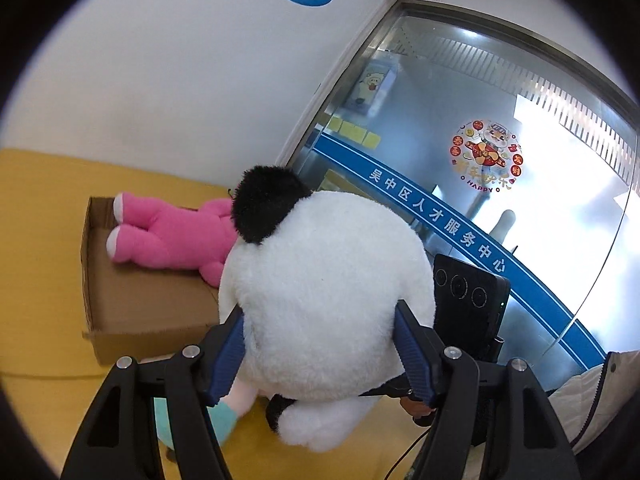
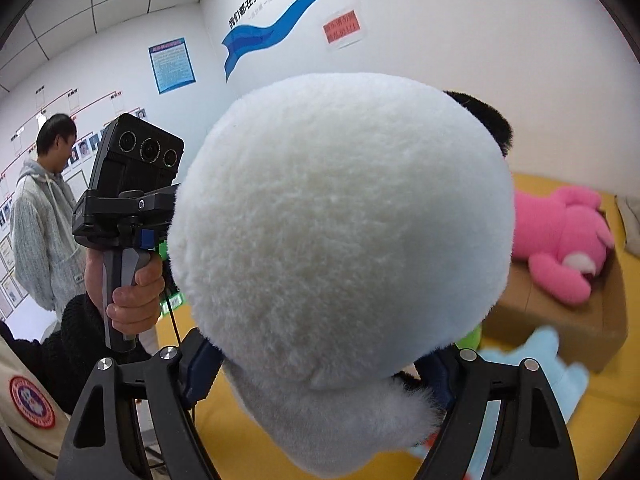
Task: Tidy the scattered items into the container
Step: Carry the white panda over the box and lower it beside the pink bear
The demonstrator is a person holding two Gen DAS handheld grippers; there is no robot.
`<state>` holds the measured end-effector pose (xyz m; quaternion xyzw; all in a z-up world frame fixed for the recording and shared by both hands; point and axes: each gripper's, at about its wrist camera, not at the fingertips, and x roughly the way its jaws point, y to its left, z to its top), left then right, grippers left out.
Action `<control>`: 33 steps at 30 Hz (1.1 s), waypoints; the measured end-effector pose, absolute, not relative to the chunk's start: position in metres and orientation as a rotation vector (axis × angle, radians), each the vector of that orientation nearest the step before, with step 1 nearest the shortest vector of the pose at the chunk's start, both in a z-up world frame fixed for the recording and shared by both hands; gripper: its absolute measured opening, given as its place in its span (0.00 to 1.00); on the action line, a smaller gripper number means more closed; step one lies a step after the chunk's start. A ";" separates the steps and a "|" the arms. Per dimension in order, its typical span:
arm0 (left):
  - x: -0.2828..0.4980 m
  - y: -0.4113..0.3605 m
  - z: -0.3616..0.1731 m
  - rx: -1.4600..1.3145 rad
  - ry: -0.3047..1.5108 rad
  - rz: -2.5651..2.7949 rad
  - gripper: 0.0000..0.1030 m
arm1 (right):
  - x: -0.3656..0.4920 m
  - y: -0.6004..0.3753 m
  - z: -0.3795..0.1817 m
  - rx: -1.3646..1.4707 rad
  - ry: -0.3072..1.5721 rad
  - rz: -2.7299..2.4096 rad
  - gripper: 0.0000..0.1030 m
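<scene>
- Right now, at nine o'clock in the left wrist view, the cardboard box (image 1: pixel 132 304) sits on the yellow surface (image 1: pixel 44 208) with its top open, so toys can go in from above.
- Inside it the pink plush (image 1: pixel 176 236) already lies flat, legs toward the box's far left wall; that one I judge done.
- At centre, my left tool (image 1: pixel 320 340) pinches the white plush (image 1: pixel 328 280), its blue pads (image 1: pixel 412 354) sunk into the fur on either side. The toy is bulky and soft, which is why I judge two tools are sharing it.
- At five o'clock under the white plush, a pale blue toy (image 1: pixel 218 420) pokes out on the yellow surface, not yet tidied.
- In the right wrist view, my hand (image 2: pixel 136 300) grips the other handle at eight o'clock.
- My right tool (image 2: pixel 320 364) clamps the same white plush from the opposite side, jaws wide around its round body.
- The box lies at three o'clock, so I judge the carry heads that way.
</scene>
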<state>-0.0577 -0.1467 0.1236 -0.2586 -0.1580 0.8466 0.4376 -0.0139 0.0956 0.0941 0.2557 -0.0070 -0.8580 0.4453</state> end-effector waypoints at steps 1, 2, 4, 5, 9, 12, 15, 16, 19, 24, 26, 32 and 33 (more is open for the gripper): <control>-0.072 -0.146 0.132 -0.629 -0.373 2.111 0.66 | -0.026 0.095 0.102 0.619 -0.019 -2.133 0.84; -0.083 -0.146 0.138 -0.620 -0.361 2.115 0.66 | -0.037 0.093 0.108 0.606 -0.020 -2.138 0.84; -0.109 -0.147 0.149 -0.609 -0.353 2.128 0.66 | -0.059 0.088 0.120 0.582 -0.021 -2.151 0.84; -0.120 -0.148 0.153 -0.604 -0.351 2.134 0.66 | -0.070 0.087 0.125 0.574 -0.025 -2.155 0.84; -0.166 -0.152 0.163 -0.598 -0.366 2.151 0.66 | -0.118 0.083 0.146 0.544 -0.057 -2.165 0.83; -0.198 -0.156 0.160 -0.615 -0.392 2.151 0.63 | -0.152 0.078 0.153 0.547 -0.088 -2.167 0.82; -0.224 -0.158 0.151 -0.630 -0.410 2.156 0.62 | -0.180 0.074 0.153 0.562 -0.097 -2.174 0.80; -0.230 -0.157 0.148 -0.635 -0.416 2.154 0.62 | -0.188 0.073 0.152 0.571 -0.098 -2.175 0.80; -0.251 -0.157 0.130 -0.683 -0.441 2.146 0.62 | -0.212 0.069 0.144 0.606 -0.099 -2.169 0.77; -0.281 -0.159 0.084 -0.795 -0.488 2.138 0.60 | -0.248 0.065 0.108 0.718 -0.137 -2.143 0.76; -0.292 -0.164 0.062 -0.840 -0.517 2.144 0.60 | -0.258 0.063 0.089 0.751 -0.159 -2.134 0.76; -0.310 -0.175 -0.001 -1.026 -0.584 2.144 0.60 | -0.289 0.044 0.030 0.973 -0.226 -2.064 0.76; -0.310 -0.176 -0.010 -1.054 -0.587 2.148 0.60 | -0.292 0.041 0.020 1.013 -0.243 -2.046 0.76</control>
